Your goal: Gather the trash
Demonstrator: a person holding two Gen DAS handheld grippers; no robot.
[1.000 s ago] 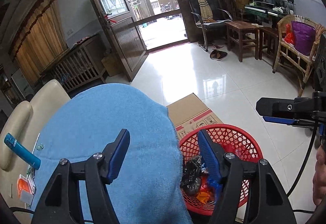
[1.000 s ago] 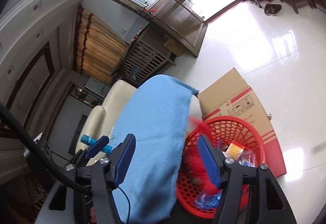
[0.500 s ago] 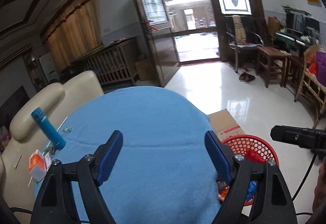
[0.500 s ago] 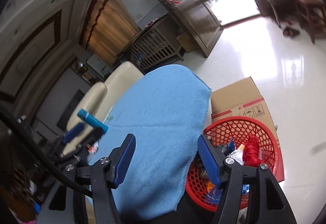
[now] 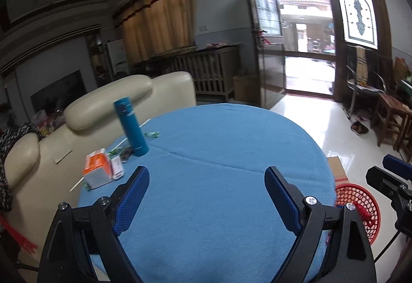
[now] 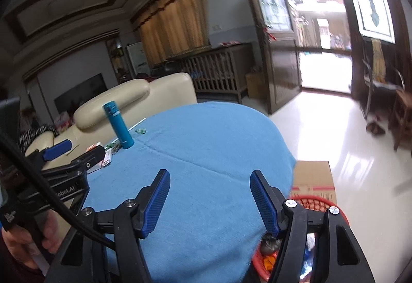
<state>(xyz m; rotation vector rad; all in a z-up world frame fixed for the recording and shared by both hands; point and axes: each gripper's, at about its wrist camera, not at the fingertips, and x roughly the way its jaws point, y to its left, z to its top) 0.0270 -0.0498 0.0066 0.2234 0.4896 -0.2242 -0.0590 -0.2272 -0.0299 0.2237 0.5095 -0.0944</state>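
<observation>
Beside table – red basket [image 6: 316, 201] holding trash.

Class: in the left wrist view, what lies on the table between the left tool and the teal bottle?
Only bare blue tablecloth lies between the left tool and the teal bottle; the orange-and-white carton sits off to the side.

Daylight glare through doorway [image 5: 306, 33], dim ceiling, motion blur, dark fisheye-warped corners
</observation>
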